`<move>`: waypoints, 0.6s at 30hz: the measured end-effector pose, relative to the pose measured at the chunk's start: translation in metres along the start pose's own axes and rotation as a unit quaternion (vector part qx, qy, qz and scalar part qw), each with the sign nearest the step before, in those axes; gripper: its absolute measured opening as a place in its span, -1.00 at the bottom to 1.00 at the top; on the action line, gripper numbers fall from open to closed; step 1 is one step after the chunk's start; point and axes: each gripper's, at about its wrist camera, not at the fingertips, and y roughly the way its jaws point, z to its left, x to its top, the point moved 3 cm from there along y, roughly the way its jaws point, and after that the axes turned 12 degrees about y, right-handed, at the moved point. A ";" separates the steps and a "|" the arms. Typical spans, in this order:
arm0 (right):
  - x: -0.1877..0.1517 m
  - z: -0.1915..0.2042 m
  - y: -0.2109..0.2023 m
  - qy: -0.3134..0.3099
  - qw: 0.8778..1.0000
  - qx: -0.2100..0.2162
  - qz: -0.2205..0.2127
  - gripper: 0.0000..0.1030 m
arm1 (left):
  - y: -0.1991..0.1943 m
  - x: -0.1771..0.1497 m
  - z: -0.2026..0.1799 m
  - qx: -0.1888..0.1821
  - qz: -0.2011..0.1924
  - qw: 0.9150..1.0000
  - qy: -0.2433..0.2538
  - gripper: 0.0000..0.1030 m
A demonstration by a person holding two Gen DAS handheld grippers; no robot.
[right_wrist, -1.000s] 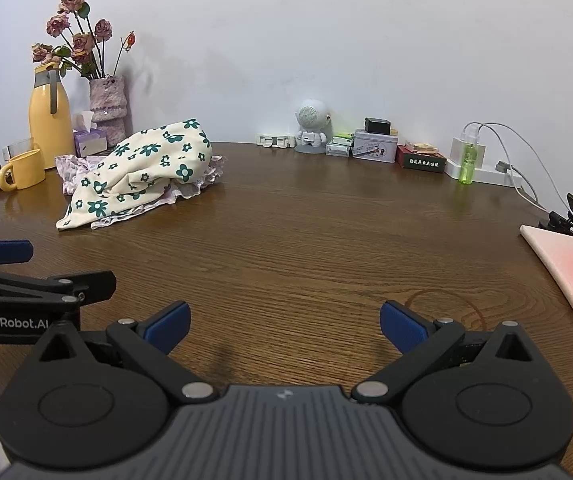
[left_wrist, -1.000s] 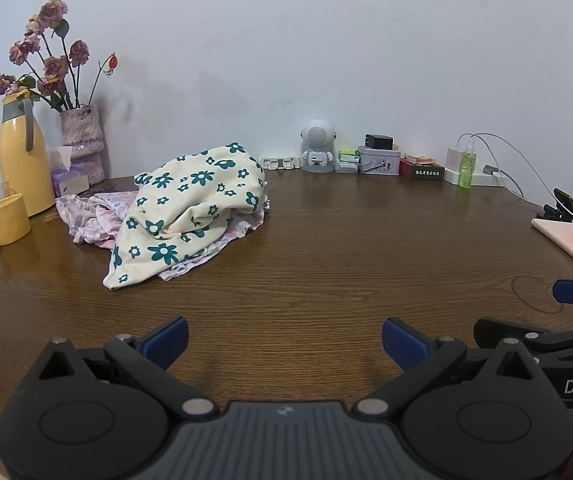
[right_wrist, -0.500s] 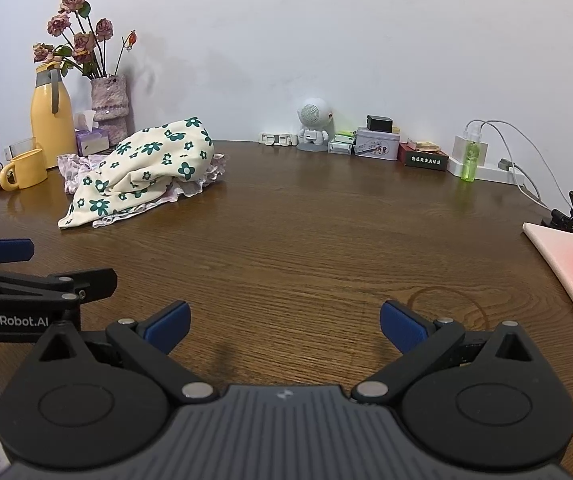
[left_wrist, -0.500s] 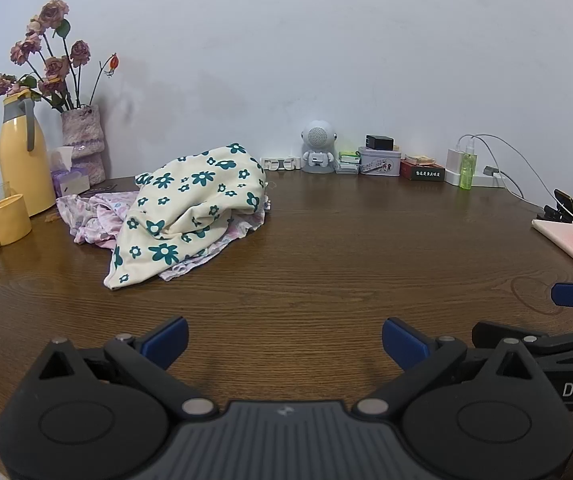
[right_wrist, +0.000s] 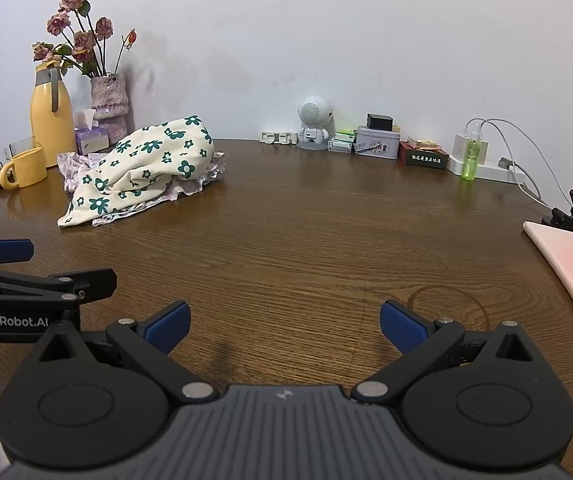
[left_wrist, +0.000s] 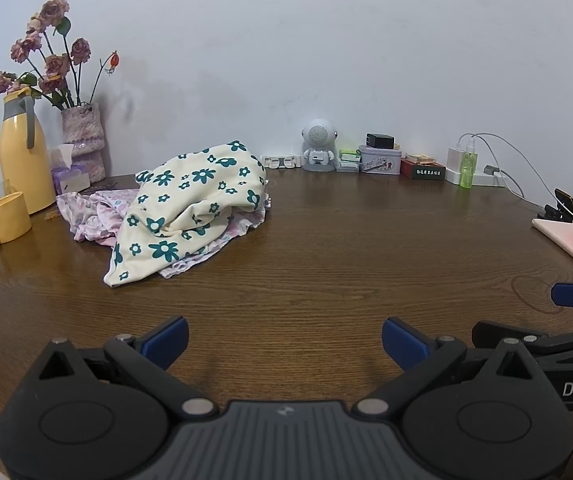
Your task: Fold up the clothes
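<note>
A cream garment with dark green flowers (left_wrist: 190, 204) (right_wrist: 146, 168) lies crumpled on top of a pink patterned garment (left_wrist: 90, 216) (right_wrist: 190, 188), at the far left of the brown wooden table (left_wrist: 326, 248) (right_wrist: 306, 224). My left gripper (left_wrist: 284, 340) is open over bare wood near the front edge, well short of the pile. My right gripper (right_wrist: 284, 326) is open too, holding nothing, and stands to the right of the left one. Each gripper's side shows at the edge of the other's view.
A yellow jug (left_wrist: 22, 160), yellow mug (left_wrist: 4, 224), flower vase (left_wrist: 84, 136) and tissue box (left_wrist: 68, 176) stand behind the clothes. A robot figurine (left_wrist: 317, 150), small boxes (left_wrist: 380, 160), a green bottle (left_wrist: 467, 168) and cables line the wall. A pink pad (right_wrist: 570, 248) lies at the right edge.
Both grippers have stayed almost still and open. The right wrist view has drifted very slightly; the clothes have not moved.
</note>
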 end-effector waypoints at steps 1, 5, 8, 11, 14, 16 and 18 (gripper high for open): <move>0.000 0.000 0.000 0.000 1.000 0.000 0.000 0.99 | 0.000 0.000 0.000 -0.001 0.001 1.000 0.000 1.00; 0.001 0.000 0.001 0.001 1.000 0.009 0.003 0.99 | 0.002 0.001 0.004 -0.002 0.005 1.000 -0.004 1.00; 0.013 0.006 0.004 -0.010 1.000 0.029 0.006 0.99 | 0.008 0.009 0.019 0.006 0.006 1.000 -0.012 1.00; 0.040 0.018 0.010 -0.029 0.998 0.063 0.004 0.99 | 0.015 0.022 0.041 0.025 0.000 1.000 -0.020 1.00; 0.070 0.041 0.027 -0.079 0.992 0.100 0.001 0.99 | 0.028 0.039 0.071 0.052 -0.001 0.998 -0.020 1.00; 0.091 0.055 0.045 -0.108 0.988 0.107 -0.001 0.99 | 0.044 0.050 0.094 0.073 0.003 0.997 -0.020 1.00; 0.117 0.070 0.068 -0.133 0.984 0.114 -0.005 0.99 | 0.062 0.058 0.116 0.091 0.016 0.995 -0.023 1.00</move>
